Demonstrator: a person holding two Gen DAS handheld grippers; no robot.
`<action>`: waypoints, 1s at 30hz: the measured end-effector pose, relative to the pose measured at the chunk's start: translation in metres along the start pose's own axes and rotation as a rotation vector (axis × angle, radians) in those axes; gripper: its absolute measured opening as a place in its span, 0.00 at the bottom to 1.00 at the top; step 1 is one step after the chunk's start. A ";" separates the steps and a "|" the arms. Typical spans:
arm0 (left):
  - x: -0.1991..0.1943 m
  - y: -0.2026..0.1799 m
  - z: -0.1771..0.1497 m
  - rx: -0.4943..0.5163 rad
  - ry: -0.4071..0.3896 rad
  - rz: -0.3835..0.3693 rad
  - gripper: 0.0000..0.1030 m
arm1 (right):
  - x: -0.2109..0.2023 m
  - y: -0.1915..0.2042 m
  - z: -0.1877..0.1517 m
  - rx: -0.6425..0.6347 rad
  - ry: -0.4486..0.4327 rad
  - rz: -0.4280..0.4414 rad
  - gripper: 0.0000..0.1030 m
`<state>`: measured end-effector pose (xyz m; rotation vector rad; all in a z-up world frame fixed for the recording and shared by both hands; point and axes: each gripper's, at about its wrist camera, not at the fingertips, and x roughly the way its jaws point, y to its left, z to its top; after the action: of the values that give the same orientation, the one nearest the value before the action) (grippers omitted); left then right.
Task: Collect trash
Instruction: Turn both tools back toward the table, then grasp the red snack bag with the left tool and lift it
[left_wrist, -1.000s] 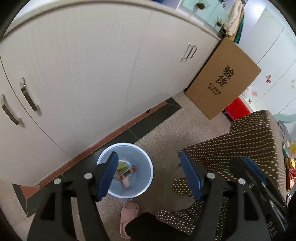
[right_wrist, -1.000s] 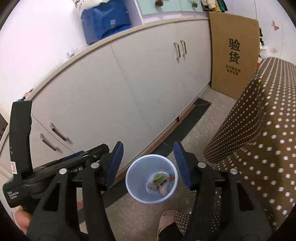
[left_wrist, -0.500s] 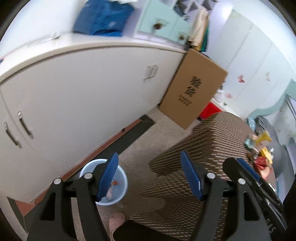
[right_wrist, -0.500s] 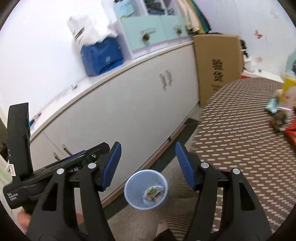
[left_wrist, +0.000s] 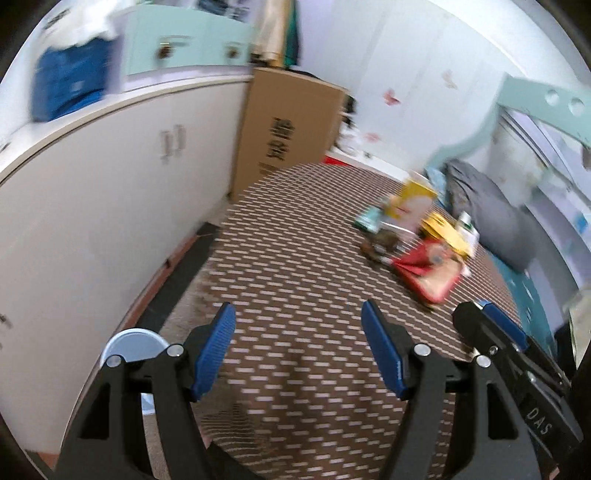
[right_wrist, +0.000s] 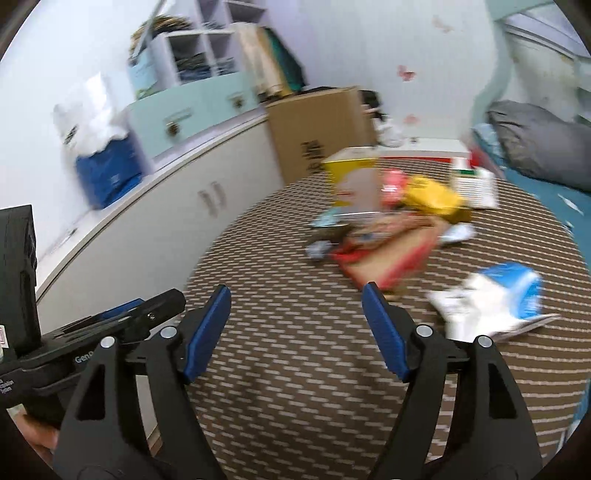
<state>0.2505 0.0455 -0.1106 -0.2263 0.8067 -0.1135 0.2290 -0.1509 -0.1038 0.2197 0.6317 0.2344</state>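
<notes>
Left wrist view: the left tongs (left_wrist: 297, 347) stand wide apart with nothing between the blue pads; only the dotted brown cloth of the bench (left_wrist: 295, 266) shows through the gap. The landmark is the red packet (left_wrist: 428, 271), a flat wrapper lying on that cloth. It sits ahead of these tongs and off to their right, well apart from the tips. Just beyond it stands the yellow carton (left_wrist: 410, 203), with smaller scraps, too blurred to name, bunched beside it. The bin (left_wrist: 135, 345), a pale round tub on the floor, lies the opposite way from the red packet, low behind the left finger and below the bench edge. The right tongs' black frame (left_wrist: 491, 332) shows on the red packet's side.

Right wrist view: the right tongs (right_wrist: 297, 334) have just been opening, and nothing lies between the pads. Here the red packet (right_wrist: 388, 258) is almost straight ahead, a little right of the line between the tips, its long side running slantwise from near-left to far-right. Nearer than the packet and further right lies a blue-and-white wrapper (right_wrist: 495, 295), close by the right finger's outer side but not touching it. The yellow carton (right_wrist: 351, 181) stands beyond the packet.

Judged from both views, the right hand is the nearer one to the heap. A reach forward and slightly right would meet the packet's near corner across its short width; the left hand would have to cross over.
</notes>
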 end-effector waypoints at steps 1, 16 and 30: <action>0.004 -0.008 -0.001 0.015 0.010 -0.010 0.67 | -0.004 -0.014 0.000 0.015 -0.004 -0.028 0.71; 0.065 -0.123 0.018 0.284 0.027 -0.032 0.67 | -0.019 -0.117 0.010 0.155 -0.036 -0.148 0.73; 0.114 -0.146 0.031 0.408 0.048 -0.024 0.37 | 0.017 -0.138 0.026 0.169 0.005 -0.150 0.73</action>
<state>0.3499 -0.1126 -0.1343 0.1529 0.8111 -0.3036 0.2780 -0.2803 -0.1304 0.3325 0.6703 0.0369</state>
